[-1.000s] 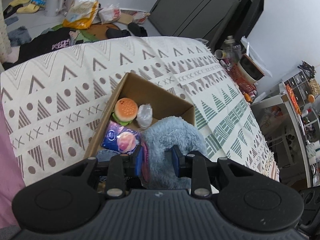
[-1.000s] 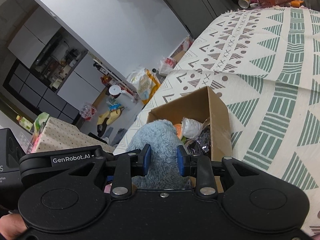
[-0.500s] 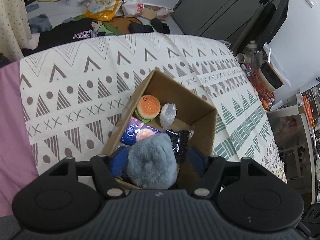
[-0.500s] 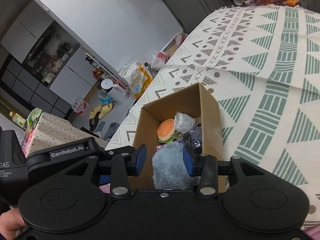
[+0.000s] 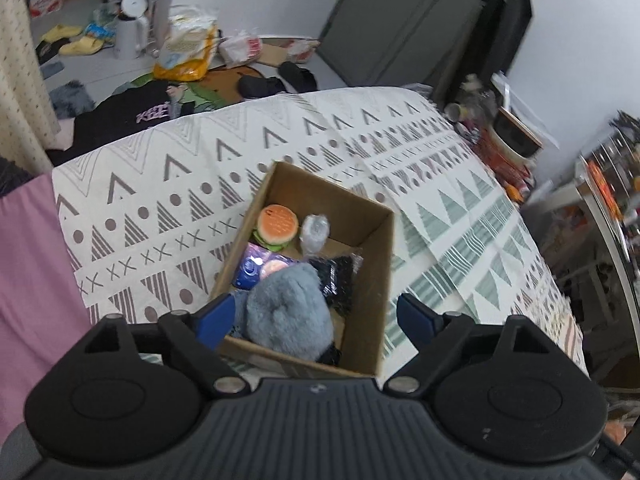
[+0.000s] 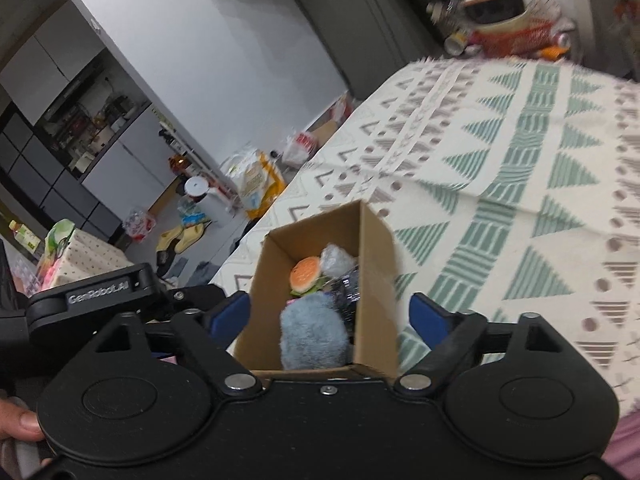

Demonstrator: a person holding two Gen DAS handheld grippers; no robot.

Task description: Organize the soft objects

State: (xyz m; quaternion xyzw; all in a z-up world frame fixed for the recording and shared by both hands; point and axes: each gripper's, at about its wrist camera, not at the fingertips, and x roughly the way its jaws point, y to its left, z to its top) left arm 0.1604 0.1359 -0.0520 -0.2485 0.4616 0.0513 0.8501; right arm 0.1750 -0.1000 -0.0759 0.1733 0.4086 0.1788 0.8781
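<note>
Both grippers have released the grey plush toy (image 5: 290,316) and drawn back since the earlier frames; the left gripper (image 5: 316,316) and right gripper (image 6: 330,316) now stand with jaws spread wide, wider than the box, and hold nothing. Beneath them a patterned blanket (image 5: 160,184) covers the bed; its near-left edge meets pink fabric (image 5: 32,272), its far edge drops to a cluttered floor, and broad bare cloth lies to the right of the box. On this blanket sits the cardboard box (image 5: 376,280), top open, with its near rim just in front of each gripper body. Inside, the plush toy fills the near end, rising about to rim level. Beyond it lie a black packet (image 5: 338,276) against the right wall, a blue packet (image 5: 252,268) against the left wall, then a burger toy (image 5: 278,224) and a small clear bag (image 5: 315,232) at the far end.
</note>
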